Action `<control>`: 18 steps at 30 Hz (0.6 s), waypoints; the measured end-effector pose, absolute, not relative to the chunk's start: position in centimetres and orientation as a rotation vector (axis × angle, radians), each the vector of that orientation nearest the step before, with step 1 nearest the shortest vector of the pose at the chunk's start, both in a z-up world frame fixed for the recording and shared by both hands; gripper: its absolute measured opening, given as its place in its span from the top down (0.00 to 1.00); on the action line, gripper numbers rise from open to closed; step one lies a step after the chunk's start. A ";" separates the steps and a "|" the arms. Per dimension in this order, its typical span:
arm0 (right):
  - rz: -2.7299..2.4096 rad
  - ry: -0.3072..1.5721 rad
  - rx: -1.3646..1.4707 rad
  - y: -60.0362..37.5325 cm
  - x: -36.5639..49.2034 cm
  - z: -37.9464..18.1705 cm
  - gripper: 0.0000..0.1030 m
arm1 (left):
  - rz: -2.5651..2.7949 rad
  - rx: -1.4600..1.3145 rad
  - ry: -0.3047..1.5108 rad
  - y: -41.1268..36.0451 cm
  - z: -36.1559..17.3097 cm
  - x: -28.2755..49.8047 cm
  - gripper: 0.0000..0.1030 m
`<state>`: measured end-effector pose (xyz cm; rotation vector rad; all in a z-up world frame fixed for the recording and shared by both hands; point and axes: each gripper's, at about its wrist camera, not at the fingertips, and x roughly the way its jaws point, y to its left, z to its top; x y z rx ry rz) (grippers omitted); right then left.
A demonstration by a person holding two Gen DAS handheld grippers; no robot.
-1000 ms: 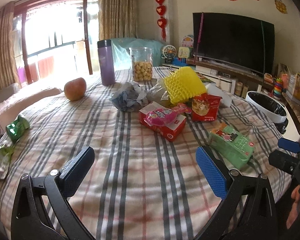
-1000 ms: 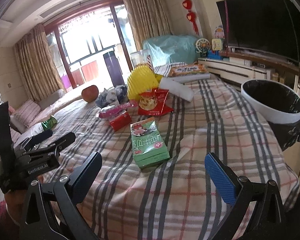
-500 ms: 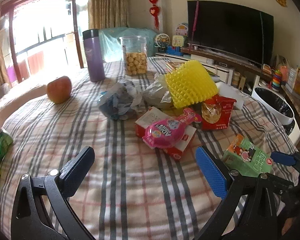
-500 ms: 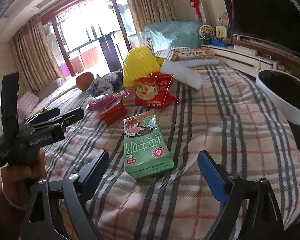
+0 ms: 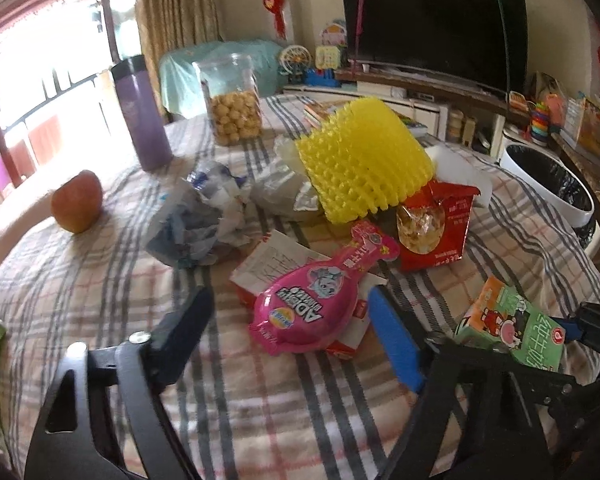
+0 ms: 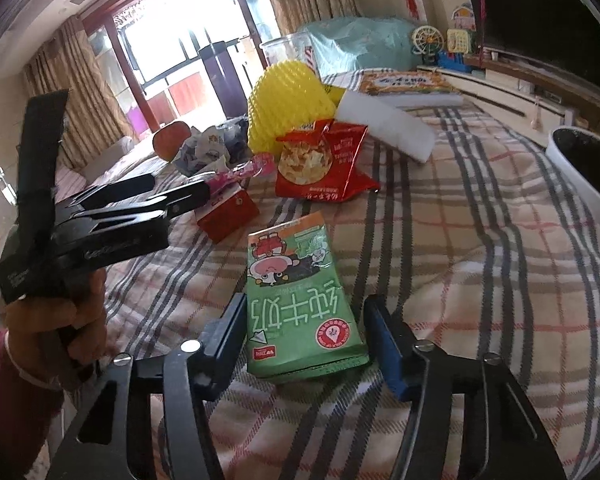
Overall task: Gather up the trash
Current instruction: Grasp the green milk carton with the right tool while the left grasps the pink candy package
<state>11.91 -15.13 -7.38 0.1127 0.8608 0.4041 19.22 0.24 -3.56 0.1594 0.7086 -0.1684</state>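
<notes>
Green carton (image 6: 300, 304) lies flat on the plaid worktop (image 6: 480, 248), its near end between the fingers of our right gripper (image 6: 306, 344). The jaws are closing, yet a sliver of cloth shows on either side, so we judge the pads not yet pressing. At ten o'clock from the carton, our left gripper (image 5: 288, 332) is closing too, straddling the pink packet (image 5: 312, 300) that rests on a red box (image 5: 352, 332); its pads look clear of both. We are at the grasp step, with two pieces of trash lined up. Next we need each pair of pads to meet its item squarely, then a lift and a carry to the white bin (image 6: 584, 184) at two o'clock. The packet is slick and domed, so we expect it could squirt out.
</notes>
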 end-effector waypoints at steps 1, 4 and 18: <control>0.406 0.862 0.110 -15.1 12.0 -7.4 0.46 | -0.181 0.155 0.723 0.1 -3.7 19.5 0.38; 0.418 0.865 0.117 -15.3 12.1 -7.3 0.46 | -0.209 0.151 0.734 -0.2 -3.8 19.4 0.48; 0.358 0.815 0.166 -20.3 11.0 -5.7 0.48 | -0.281 0.116 0.727 -4.4 -3.8 15.3 0.54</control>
